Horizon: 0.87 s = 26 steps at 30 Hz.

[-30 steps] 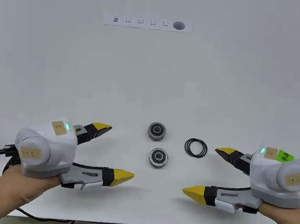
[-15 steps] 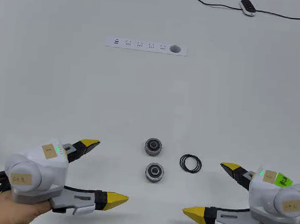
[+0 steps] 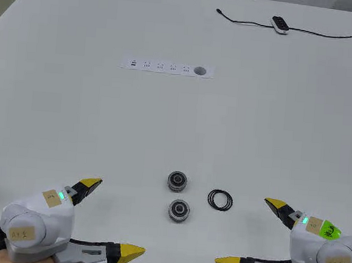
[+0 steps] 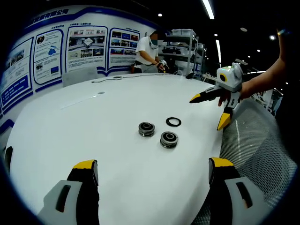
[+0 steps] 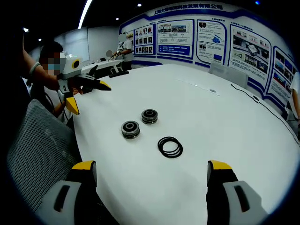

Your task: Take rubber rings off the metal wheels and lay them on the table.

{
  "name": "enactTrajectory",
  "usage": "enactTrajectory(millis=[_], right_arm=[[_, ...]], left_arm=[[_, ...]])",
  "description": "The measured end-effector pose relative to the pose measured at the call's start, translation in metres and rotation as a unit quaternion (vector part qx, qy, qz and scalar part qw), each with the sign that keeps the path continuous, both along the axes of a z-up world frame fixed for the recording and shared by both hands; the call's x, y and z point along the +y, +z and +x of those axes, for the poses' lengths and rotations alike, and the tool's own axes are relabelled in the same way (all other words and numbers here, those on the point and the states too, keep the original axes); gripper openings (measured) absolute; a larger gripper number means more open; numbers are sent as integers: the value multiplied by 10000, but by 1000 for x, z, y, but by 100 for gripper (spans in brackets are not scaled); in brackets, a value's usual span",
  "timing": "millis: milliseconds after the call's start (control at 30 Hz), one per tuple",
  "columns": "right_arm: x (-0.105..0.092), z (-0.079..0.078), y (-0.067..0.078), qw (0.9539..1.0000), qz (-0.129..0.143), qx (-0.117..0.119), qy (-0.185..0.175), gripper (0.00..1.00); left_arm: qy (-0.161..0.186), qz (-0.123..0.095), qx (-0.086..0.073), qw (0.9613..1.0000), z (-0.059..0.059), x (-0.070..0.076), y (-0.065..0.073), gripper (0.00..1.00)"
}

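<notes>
Two metal wheels lie on the white table [image 3: 74, 111], the far wheel [image 3: 177, 181] [image 4: 146, 129] [image 5: 149, 116] just behind the near wheel [image 3: 179, 210] [image 4: 169, 139] [image 5: 130, 129]. Black rubber rings [image 3: 220, 200] [image 4: 173, 122] [image 5: 170, 146] lie flat, overlapping, right of the wheels. My left gripper [image 3: 113, 217] [image 4: 153, 164] [image 5: 89, 97] is open at the front left, well apart from the wheels. At the front right my right gripper [image 3: 250, 235] [image 5: 152, 165] [image 4: 208, 112] is open too, short of the rings. Neither holds anything.
A white power strip [image 3: 167, 67] lies across the table's middle. A black cable with a small remote [image 3: 280, 24] runs along the far right. A mesh chair [image 5: 37, 154] stands at the near table edge. A person [image 4: 149, 49] stands beyond the far end.
The head camera has tilted up and now takes in more of the far table. Both grippers stay open at the front edge. Wheels and rings have not moved.
</notes>
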State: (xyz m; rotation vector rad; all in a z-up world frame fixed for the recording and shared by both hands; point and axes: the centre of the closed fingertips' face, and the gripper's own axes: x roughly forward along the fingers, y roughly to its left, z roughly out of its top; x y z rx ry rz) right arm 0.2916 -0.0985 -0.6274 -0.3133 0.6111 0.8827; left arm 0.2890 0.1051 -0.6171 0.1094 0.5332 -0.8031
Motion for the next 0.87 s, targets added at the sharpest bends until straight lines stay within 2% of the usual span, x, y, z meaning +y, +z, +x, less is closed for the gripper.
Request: enactTrajectory(millis=[267,567,867], right_arm=[[-2,-3,2,10000,-33,-44,-24,99],[-3,-3,3,10000,-14,-52,-79,99],[-3,-6,-1,9999,6,35,-97,99]], left_arm=[[127,4,-58,9999,0,5,3,100],[171,41,-37,9998,-4,10,2,100],[205,33,7,9998,-6,11,2,100]])
